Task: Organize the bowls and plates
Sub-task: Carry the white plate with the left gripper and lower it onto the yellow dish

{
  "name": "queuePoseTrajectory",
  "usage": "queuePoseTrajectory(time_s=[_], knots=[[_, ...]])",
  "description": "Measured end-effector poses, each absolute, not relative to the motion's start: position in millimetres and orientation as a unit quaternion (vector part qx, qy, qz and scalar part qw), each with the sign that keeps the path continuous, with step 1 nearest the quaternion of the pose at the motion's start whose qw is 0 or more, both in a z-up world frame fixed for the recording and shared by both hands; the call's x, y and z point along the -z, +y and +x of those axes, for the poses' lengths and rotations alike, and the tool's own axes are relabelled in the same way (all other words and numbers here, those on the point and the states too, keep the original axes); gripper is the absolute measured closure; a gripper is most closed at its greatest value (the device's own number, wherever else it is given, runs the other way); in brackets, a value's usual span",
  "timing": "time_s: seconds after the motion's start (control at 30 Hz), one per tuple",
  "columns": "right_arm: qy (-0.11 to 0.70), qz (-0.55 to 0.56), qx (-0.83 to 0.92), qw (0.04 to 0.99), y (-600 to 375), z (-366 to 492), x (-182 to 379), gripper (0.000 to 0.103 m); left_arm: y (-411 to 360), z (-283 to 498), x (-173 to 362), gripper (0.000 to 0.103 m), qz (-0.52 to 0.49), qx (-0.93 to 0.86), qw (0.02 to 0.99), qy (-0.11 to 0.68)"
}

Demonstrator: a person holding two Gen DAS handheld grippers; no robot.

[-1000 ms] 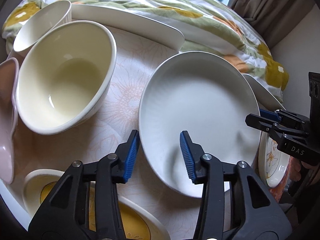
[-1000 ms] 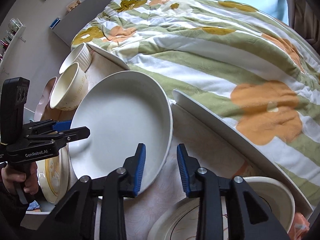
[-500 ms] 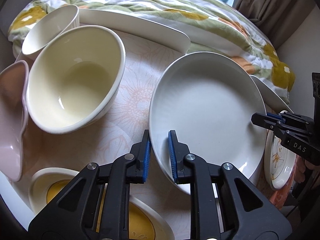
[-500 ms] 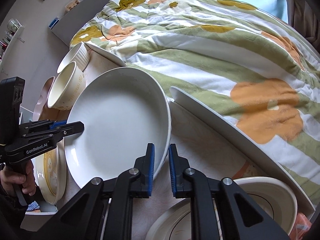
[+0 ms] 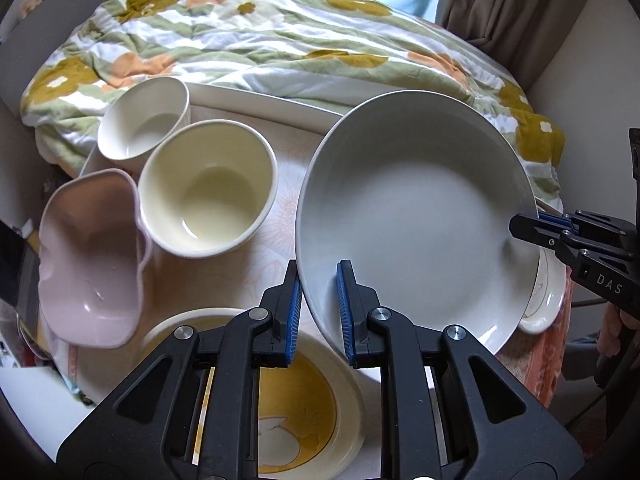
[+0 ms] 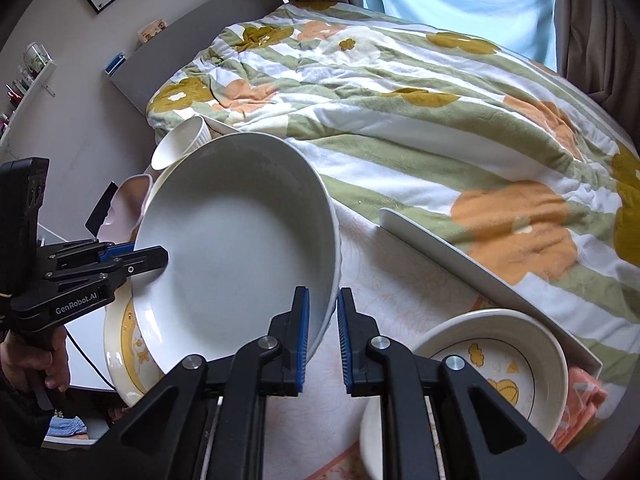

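A large white deep plate (image 5: pixel 416 224) is held between both grippers and lifted above the table. My left gripper (image 5: pixel 318 310) is shut on its near-left rim; my right gripper (image 6: pixel 322 330) is shut on the opposite rim, where the plate (image 6: pixel 240 248) fills the middle of the right wrist view. The right gripper also shows in the left wrist view (image 5: pixel 540 222), and the left gripper shows in the right wrist view (image 6: pixel 136 254). A cream bowl (image 5: pixel 208 194), a white ribbed cup (image 5: pixel 144 124) and a pink wavy bowl (image 5: pixel 92 252) stand at the left.
A yellow-patterned plate (image 5: pixel 304 404) lies under my left gripper. Another patterned plate (image 6: pixel 500 364) lies at the right on the floral tablecloth (image 6: pixel 400 280). A long white tray (image 6: pixel 480 264) runs along the table's far edge. A flowered bed quilt (image 6: pixel 400 92) lies beyond.
Both grippers closed on the white plate's opposite rims, then lifted it off the table. The plate now hangs higher and tilted, over the yellow-patterned plate.
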State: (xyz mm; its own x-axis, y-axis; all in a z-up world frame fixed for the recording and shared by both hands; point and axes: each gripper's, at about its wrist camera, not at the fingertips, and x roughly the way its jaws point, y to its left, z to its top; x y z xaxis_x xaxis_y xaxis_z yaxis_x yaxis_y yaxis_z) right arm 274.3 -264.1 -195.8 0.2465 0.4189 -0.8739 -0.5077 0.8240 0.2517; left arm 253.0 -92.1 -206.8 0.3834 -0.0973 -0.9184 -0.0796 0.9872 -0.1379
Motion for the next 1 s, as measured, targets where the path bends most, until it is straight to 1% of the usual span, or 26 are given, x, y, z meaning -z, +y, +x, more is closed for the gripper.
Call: queuePoseTrajectory(time_s=[0.17, 0.33, 0.5, 0.73, 0.83, 0.93, 1.0], knots=[[0.518, -0.034, -0.258, 0.815, -253, 231, 165, 0.09, -77, 224, 183, 0.088, -0.057, 0.051, 0.84, 0.538], [0.518, -0.013, -0.207, 0.83, -234, 180, 156, 0.09, -55, 193, 178, 0.088, -0.032, 0.101, 0.837, 0.538], [0.54, 0.021, -0.165, 0.825, -211, 134, 174, 0.09, -31, 166, 188, 0.088, 0.004, 0.136, 0.827, 0.545], [0.567, 0.075, -0.128, 0.81, -185, 94, 215, 0.09, -6, 143, 223, 0.088, 0.025, 0.149, 0.804, 0.575], [0.57, 0.074, -0.113, 0.811, -177, 86, 226, 0.09, -3, 140, 238, 0.088, 0.027, 0.152, 0.798, 0.582], [0.569, 0.027, -0.097, 0.816, -165, 84, 229, 0.09, -1, 139, 249, 0.088, 0.025, 0.152, 0.795, 0.587], [0.57, 0.031, -0.096, 0.815, -166, 85, 233, 0.09, 1, 140, 256, 0.087, 0.022, 0.149, 0.793, 0.59]])
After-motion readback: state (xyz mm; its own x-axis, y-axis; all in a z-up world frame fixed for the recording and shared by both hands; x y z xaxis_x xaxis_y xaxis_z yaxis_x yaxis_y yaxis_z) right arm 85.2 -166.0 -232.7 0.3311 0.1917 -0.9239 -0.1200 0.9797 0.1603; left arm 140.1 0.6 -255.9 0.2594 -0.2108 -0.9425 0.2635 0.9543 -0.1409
